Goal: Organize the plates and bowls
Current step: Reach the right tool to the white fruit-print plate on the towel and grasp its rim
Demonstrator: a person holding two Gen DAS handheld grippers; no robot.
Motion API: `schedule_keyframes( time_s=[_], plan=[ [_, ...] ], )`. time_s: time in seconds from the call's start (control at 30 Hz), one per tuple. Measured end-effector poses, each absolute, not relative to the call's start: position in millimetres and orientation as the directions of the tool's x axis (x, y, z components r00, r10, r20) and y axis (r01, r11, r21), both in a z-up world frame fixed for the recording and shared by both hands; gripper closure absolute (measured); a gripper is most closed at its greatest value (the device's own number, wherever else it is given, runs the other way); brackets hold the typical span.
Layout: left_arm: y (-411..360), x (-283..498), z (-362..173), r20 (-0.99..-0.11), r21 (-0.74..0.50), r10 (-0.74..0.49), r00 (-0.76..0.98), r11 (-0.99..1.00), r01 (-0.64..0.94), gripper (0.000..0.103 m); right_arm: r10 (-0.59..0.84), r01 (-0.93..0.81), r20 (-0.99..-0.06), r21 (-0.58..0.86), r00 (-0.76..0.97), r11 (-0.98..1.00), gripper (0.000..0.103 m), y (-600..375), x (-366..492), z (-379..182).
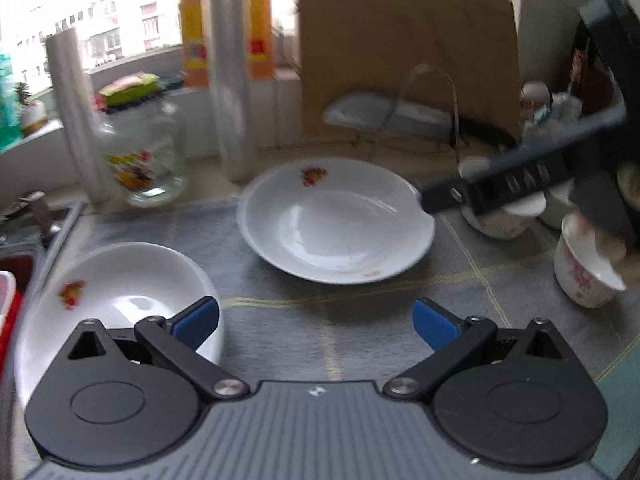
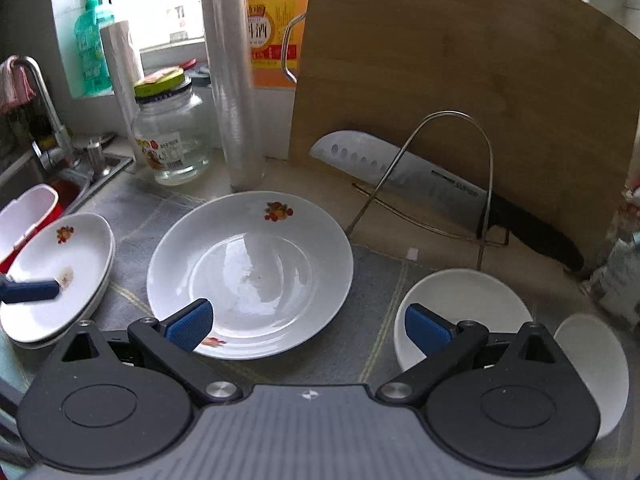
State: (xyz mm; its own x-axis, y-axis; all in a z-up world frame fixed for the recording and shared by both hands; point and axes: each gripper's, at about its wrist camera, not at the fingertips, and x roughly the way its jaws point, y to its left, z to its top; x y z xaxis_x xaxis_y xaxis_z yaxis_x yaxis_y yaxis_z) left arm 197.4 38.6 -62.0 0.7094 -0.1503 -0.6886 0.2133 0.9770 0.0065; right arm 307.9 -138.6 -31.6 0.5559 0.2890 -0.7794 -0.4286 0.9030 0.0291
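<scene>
Both grippers, left (image 1: pixel 316 322) and right (image 2: pixel 308 326), were spread wide, empty. The middle plate (image 2: pixel 250 276) sat on the mat between plate stack (image 2: pixel 56 276) and bowls (image 2: pixel 464 312); I'd pinch its near rim squarely.

a kitchen counter (image 2: pixel 304 184) of pale stone runs under a bright window (image 2: pixel 160 4), with daylight washing in and buildings (image 1: pixel 100 20) showing outside. a grey cloth mat (image 2: pixel 376 280) covers part of the counter. at the left sits a steel sink (image 2: pixel 80 176) with a curved tap (image 2: pixel 40 92). a wooden cutting board (image 2: pixel 460 92) leans upright against the back wall.
</scene>
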Motion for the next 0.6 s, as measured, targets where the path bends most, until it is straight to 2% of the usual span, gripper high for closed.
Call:
schedule_keyframes(
  time_s=[0.13, 0.27, 0.37, 0.47, 0.6],
  plan=[
    [16, 212, -82, -0.716, 0.035, -0.141, 0.684, 0.971, 0.237, 0.001, 0.295, -0.469, -0.813, 0.030, 0.503, 0.883, 0.000, -131, 321, -38],
    [7, 225, -98, -0.728, -0.001, -0.155, 0.668, 0.974, 0.225, 0.001, 0.302, -0.522, -0.835, 0.021, 0.460, 0.853, 0.000, -122, 334, -45],
    [0, 232, -108, -0.738, 0.017, -0.134, 0.662, 0.976, 0.216, 0.001, 0.308, -0.547, -0.846, 0.024, 0.435, 0.837, 0.000, -118, 344, -49],
    [0, 237, -114, -0.740, -0.015, -0.151, 0.655, 0.978, 0.209, 0.001, 0.313, -0.571, -0.853, 0.021, 0.418, 0.821, 0.000, -113, 355, -51],
    [-4, 244, -117, -0.724, 0.011, -0.124, 0.678, 0.982, 0.190, 0.000, 0.330, -0.613, -0.857, 0.022, 0.396, 0.790, 0.000, -108, 369, -54]
  ],
)
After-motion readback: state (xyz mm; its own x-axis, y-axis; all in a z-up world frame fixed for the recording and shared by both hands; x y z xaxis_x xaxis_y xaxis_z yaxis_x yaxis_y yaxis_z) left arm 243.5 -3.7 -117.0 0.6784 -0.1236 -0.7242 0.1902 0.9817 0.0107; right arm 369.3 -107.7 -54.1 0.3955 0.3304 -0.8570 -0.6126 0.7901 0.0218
